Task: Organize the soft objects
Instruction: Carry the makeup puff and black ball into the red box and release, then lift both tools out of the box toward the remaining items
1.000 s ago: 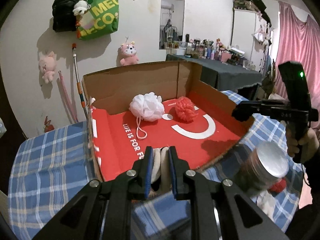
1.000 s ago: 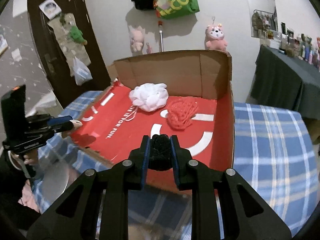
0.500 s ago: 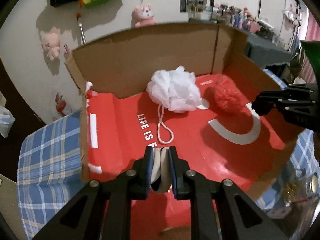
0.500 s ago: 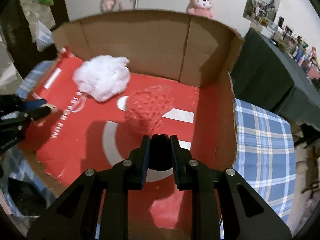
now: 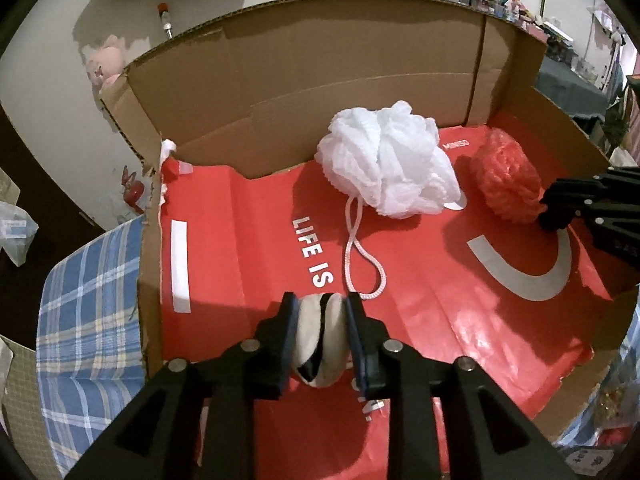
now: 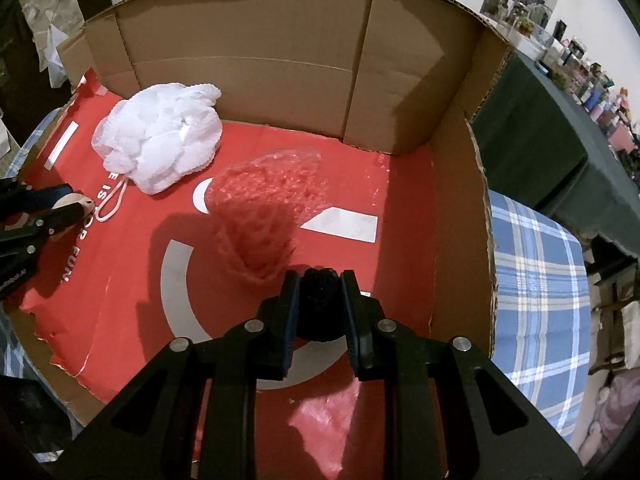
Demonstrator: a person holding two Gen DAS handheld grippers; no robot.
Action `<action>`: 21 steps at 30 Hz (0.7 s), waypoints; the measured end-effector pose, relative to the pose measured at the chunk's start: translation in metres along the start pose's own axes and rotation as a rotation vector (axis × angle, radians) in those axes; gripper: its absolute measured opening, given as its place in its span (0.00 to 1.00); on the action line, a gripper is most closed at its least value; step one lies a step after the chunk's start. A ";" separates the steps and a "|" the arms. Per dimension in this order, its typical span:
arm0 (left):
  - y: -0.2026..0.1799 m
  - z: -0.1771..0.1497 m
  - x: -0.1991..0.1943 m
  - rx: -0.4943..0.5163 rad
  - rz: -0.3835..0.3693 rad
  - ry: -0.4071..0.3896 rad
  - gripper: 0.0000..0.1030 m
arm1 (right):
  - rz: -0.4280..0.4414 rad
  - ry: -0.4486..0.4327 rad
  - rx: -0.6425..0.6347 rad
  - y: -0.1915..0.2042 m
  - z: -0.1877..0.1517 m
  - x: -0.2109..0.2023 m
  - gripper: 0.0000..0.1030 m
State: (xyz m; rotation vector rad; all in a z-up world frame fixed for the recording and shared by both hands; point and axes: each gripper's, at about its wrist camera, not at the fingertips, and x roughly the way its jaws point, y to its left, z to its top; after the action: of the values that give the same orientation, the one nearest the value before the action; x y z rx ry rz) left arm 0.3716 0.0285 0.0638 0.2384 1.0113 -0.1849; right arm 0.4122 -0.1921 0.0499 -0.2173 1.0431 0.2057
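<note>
A: How much room is there inside the cardboard box (image 5: pixel 312 80)?

B: Tall brown walls at the back and both sides; the near edge is low and torn. Its red liner (image 5: pixel 248 248) lies bare to the left, in front of the white mesh pouf (image 5: pixel 388 160).

A: And around it?

B: A blue plaid tablecloth (image 6: pixel 536 280) beneath, and a dark table with clutter (image 6: pixel 560 128) off to the right.

A: The grippers?

B: The left gripper (image 5: pixel 322 318) has its jaws opening, a cream pad with a dark patch (image 5: pixel 320 340) between them, low over the liner. The right gripper (image 6: pixel 320 294) is clamped on a black knobbly ball (image 6: pixel 320 304), just beside the red mesh pouf (image 6: pixel 264 212), which lies right of the white one
</note>
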 end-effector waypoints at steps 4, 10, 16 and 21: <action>0.000 0.000 0.002 0.003 -0.002 0.007 0.34 | -0.013 0.001 -0.019 0.002 0.003 0.001 0.20; -0.001 0.000 0.001 0.007 0.003 0.005 0.41 | -0.014 0.001 -0.036 0.009 0.002 -0.001 0.22; -0.005 -0.001 -0.013 0.008 -0.007 -0.041 0.57 | -0.006 -0.002 -0.039 0.013 0.000 -0.006 0.32; -0.008 -0.005 -0.031 -0.002 -0.020 -0.090 0.65 | -0.008 -0.045 -0.052 0.016 -0.003 -0.020 0.71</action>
State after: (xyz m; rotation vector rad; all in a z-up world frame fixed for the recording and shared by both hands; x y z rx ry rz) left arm 0.3487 0.0237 0.0870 0.2166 0.9244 -0.2110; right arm 0.3954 -0.1794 0.0643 -0.2632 0.9928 0.2294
